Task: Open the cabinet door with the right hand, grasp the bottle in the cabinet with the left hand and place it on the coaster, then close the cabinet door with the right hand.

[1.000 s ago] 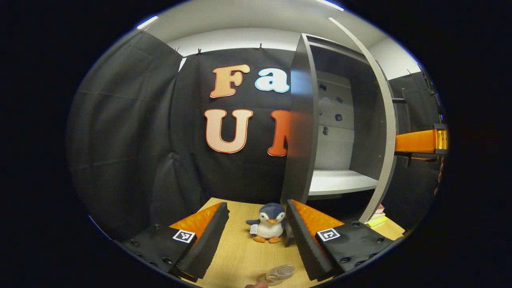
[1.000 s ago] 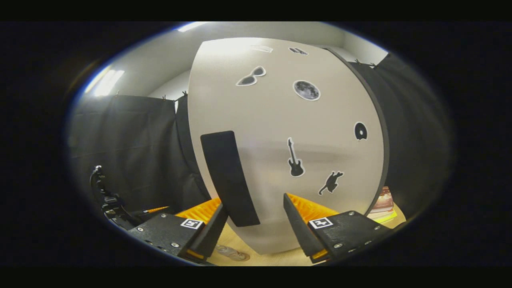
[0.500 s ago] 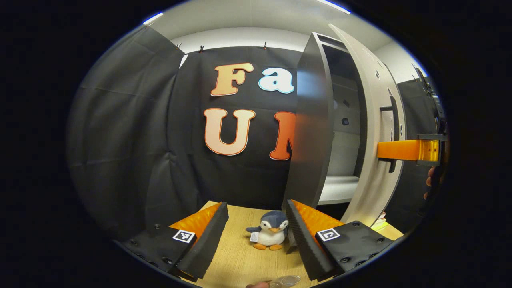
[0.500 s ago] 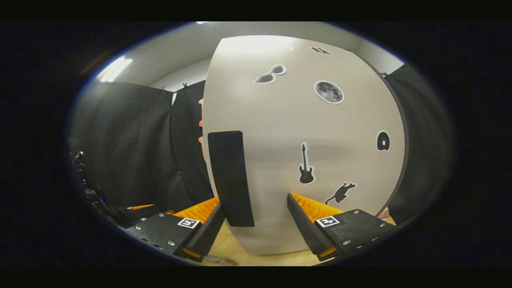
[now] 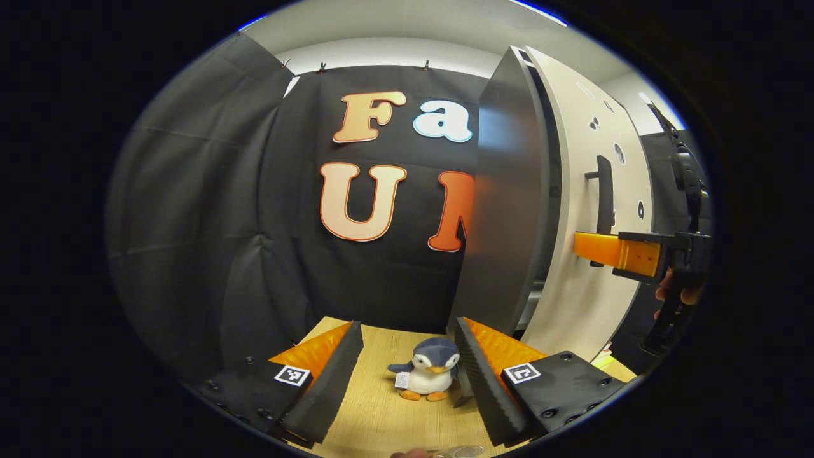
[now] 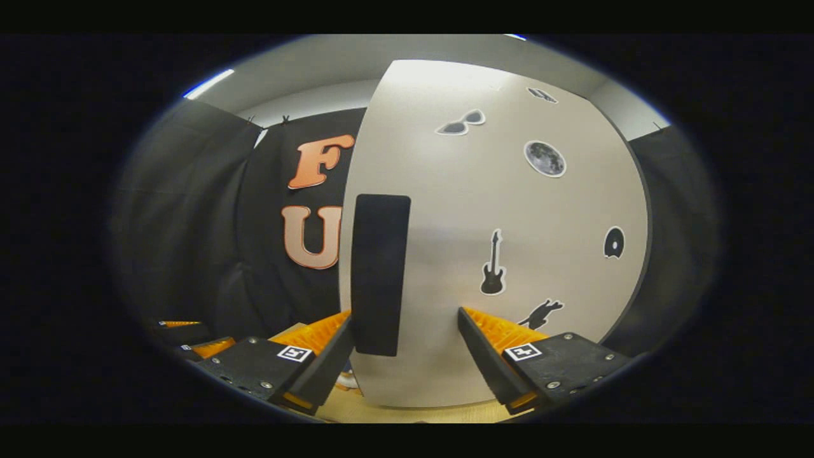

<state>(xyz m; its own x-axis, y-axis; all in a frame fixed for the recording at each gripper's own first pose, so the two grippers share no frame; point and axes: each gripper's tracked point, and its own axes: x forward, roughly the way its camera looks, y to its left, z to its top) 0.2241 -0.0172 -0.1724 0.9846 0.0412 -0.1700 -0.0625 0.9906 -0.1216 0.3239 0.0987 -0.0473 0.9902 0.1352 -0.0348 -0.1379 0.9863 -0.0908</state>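
The pale grey cabinet door (image 6: 509,254) stands almost shut against the dark grey cabinet side panel (image 5: 505,191), with a narrow dark gap left between them in the left gripper view. One black upright bar handle (image 6: 379,273) is fixed near the door's free edge. Six dark stickers can be counted on the door face in the right gripper view: one pair of sunglasses (image 6: 461,122), one moon (image 6: 545,158), one guitar (image 6: 493,264), one disc (image 6: 613,242), one cat-like shape (image 6: 542,313) and one small mark near the top that is too small to make out.

The right gripper (image 6: 404,356) faces the door front with its two fingers spread wide, one on each side of the handle's lower end; whether either finger touches the handle cannot be told. In the left gripper view the same tool (image 5: 636,254) appears from the side at the door, held by a hand (image 5: 677,289).

The left gripper (image 5: 407,372) hangs over the light wooden table (image 5: 375,413), its two fingers wide apart and holding nothing. Between them, farther back on the table, sits one small plush penguin (image 5: 426,376). The clear plastic bottle (image 5: 459,451) shows as a sliver at the bottom edge of the left gripper view, on the table near that gripper; what it rests on cannot be seen.
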